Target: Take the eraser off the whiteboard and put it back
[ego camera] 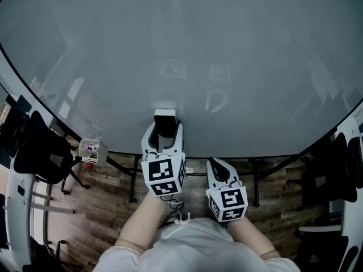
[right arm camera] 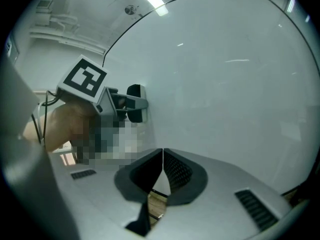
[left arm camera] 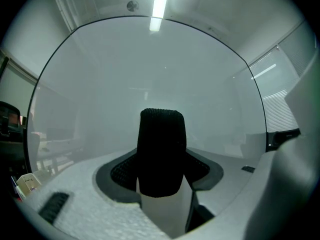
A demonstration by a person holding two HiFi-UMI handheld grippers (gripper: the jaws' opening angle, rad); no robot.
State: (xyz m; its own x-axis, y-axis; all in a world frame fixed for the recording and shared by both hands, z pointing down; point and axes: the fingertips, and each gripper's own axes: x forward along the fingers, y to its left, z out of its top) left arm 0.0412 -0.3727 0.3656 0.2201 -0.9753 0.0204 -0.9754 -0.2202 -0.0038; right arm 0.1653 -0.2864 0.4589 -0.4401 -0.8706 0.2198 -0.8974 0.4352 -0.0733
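The eraser, white-backed with black felt, sits against the large whiteboard near its lower edge. My left gripper points at the board with a jaw on each side of the eraser. In the left gripper view the dark eraser fills the gap between both pads, which touch its sides, with the whiteboard right behind it. The right gripper view shows the eraser on the board from the side. My right gripper hangs lower right, short of the board, its jaws shut and empty.
A small box of markers hangs at the board's lower left. Black chairs stand at the left and right. The board's stand legs rise from a wooden floor beneath my hands.
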